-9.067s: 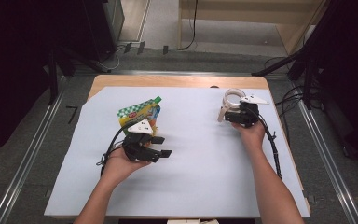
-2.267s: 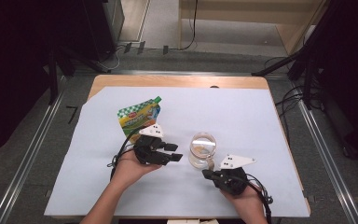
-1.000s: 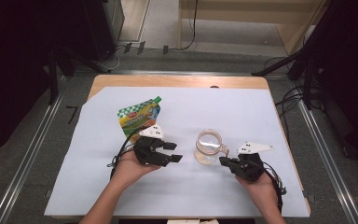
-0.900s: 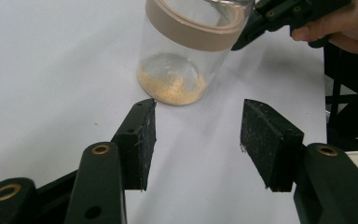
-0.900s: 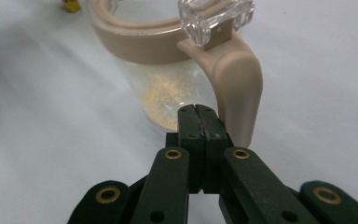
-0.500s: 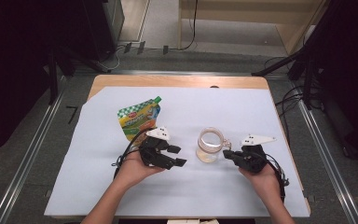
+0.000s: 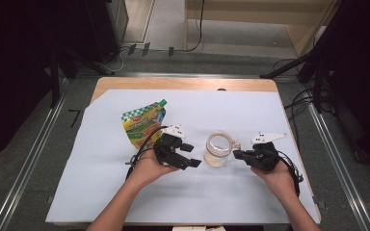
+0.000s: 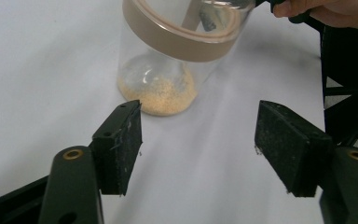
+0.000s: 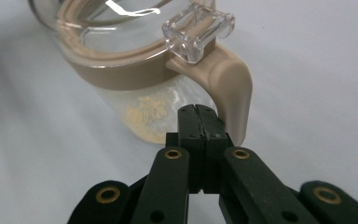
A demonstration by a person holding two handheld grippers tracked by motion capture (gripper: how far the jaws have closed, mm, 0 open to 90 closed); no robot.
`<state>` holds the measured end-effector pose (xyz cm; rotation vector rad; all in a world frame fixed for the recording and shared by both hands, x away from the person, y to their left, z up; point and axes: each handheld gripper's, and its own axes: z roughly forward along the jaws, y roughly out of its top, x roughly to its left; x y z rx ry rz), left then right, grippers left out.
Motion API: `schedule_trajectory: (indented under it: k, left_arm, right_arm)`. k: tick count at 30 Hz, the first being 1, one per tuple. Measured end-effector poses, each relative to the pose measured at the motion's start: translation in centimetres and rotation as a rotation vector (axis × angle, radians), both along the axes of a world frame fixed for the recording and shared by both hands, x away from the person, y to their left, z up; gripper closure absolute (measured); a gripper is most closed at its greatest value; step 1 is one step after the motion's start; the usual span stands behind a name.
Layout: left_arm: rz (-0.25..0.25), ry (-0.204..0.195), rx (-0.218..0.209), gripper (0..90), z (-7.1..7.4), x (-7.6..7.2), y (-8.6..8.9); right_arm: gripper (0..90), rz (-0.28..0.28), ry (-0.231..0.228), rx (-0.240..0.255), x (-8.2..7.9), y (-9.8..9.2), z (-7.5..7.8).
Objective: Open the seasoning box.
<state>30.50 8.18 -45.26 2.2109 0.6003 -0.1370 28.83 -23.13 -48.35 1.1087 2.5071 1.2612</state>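
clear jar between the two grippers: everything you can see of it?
The jar is clear, plastic by the look, with a tan band round its rim, a curved tan handle and a clear catch above it. It stands upright on the white sheet, a thin layer of yellowish powder at the bottom. The right gripper, jaws shut with nothing between, sits beside the handle; contact is unclear. The left gripper, jaws just opening, is short of it.

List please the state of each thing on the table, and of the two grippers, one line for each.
Jar: upright, lid shut, a little yellow powder at the bottom.
Pouch: lying flat, green cap on.
Left gripper: open, its jaws just opening wider, nothing between them, pointing at the jar.
Right gripper: shut, holding nothing, tips beside the jar's handle.
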Motion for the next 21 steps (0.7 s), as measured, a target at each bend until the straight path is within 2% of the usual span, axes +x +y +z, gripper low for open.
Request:
schedule_trajectory:
  k: [4, 9, 11, 21]
  left_arm:
    - [0.009, 0.0, -0.016, 23.0, 0.2, 1.1, -1.2]
    - [-0.006, -0.06, 0.013, 15.9, 0.8, 2.0, -3.1]
    - [-0.01, -0.073, 0.015, 14.8, 0.7, 2.2, -3.7]
    - [-0.038, -0.089, 0.027, 13.8, -0.1, 2.9, -5.8]
  right_arm:
    - [90.0, -0.007, 0.007, 0.023, 0.7, -0.3, -0.2]
    - [90.0, -0.013, 0.013, 0.036, 1.0, -0.4, -0.3]
    - [90.0, -0.013, 0.012, 0.038, 1.1, -0.4, -0.3]
    - [90.0, -0.046, 0.008, 0.037, 1.0, -0.2, -0.3]
